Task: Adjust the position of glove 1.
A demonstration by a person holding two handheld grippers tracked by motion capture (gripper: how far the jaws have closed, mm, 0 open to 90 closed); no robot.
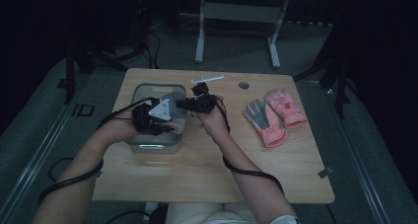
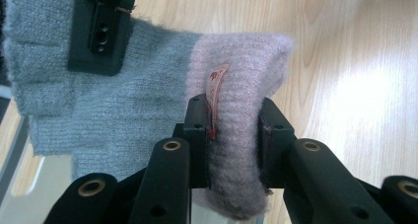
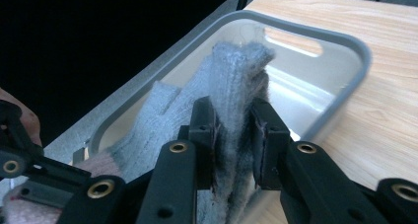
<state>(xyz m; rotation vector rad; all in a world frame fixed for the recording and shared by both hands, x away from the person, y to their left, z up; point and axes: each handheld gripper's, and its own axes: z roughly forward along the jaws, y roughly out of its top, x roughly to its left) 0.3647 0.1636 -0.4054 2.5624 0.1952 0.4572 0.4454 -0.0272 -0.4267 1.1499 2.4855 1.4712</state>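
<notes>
A knitted glove [image 2: 148,100], grey with a pink cuff and a small sewn-in label, is stretched between both grippers. In the left gripper view my left gripper [image 2: 231,135] is shut on the pink cuff, and the other gripper's black jaw clamps the grey finger end at the upper left. The right gripper view has my right gripper [image 3: 234,135] shut on the bunched grey knit [image 3: 236,71], just above a clear grey-rimmed bin [image 3: 352,51]. From above, the left gripper [image 1: 170,118] and right gripper [image 1: 190,104] meet over the bin [image 1: 148,146] at the table's left-centre.
A pair of pink and grey gloves [image 1: 276,116] lies on the wooden table [image 1: 207,169] to the right. A thin white object [image 1: 207,79] rests near the far edge, beside a round hole [image 1: 243,85]. Cables trail from both grippers. Dark floor surrounds the table.
</notes>
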